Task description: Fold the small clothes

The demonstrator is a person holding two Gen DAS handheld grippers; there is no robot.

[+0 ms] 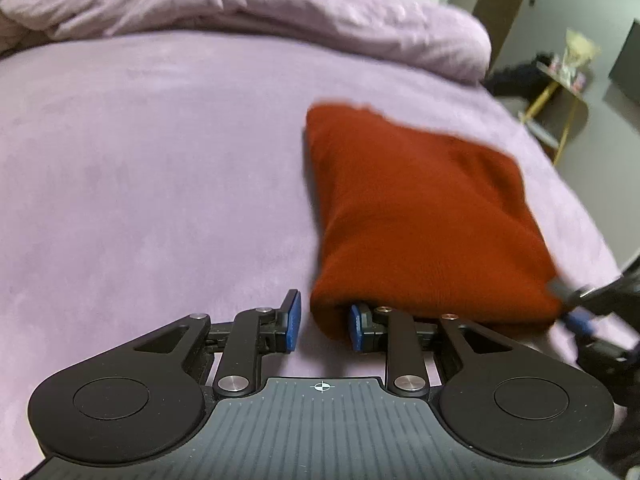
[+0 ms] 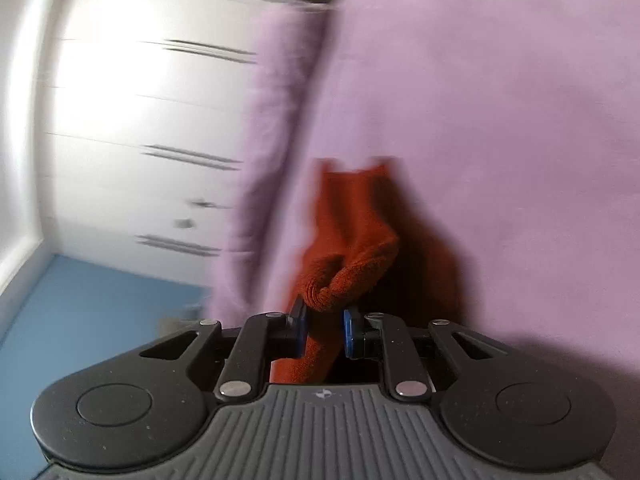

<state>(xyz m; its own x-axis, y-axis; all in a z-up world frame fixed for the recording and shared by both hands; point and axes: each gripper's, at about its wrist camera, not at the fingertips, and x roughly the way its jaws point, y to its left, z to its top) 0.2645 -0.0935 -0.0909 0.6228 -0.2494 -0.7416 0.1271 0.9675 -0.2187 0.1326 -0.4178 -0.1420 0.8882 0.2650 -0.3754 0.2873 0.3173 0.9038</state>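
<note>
While the bed (image 1: 160, 160) fills most of both views under a lilac sheet, a rumpled duvet (image 1: 280, 12) of the same colour lies bunched along its far side, and a white wardrobe (image 2: 132, 128) stands beyond. On the sheet, toward the right of the left wrist view, lies the red cloth (image 1: 420, 216), already doubled over into a thick, rounded pad with its near edge lifted off the bed.

The left tongs (image 1: 323, 326) stand partly open at the cloth's near left corner: the right pad is tucked under the edge, the left pad sits clear on the bare side, and I see no pinch on the fabric. The right tongs (image 2: 324, 330) are nearly closed on a bunched, rolled fold of the same cloth, which hangs between the pads in the right wrist view; in the other view they show, blurred, at the cloth's near right corner.

By its look the cloth is a soft, fuzzy knit: light, limp, not slippery, nothing to break. It will sag and bunch wherever it is unsupported, so I judge the two near corners the best hold, with both layers taken together and the edge kept taut between them.
</note>
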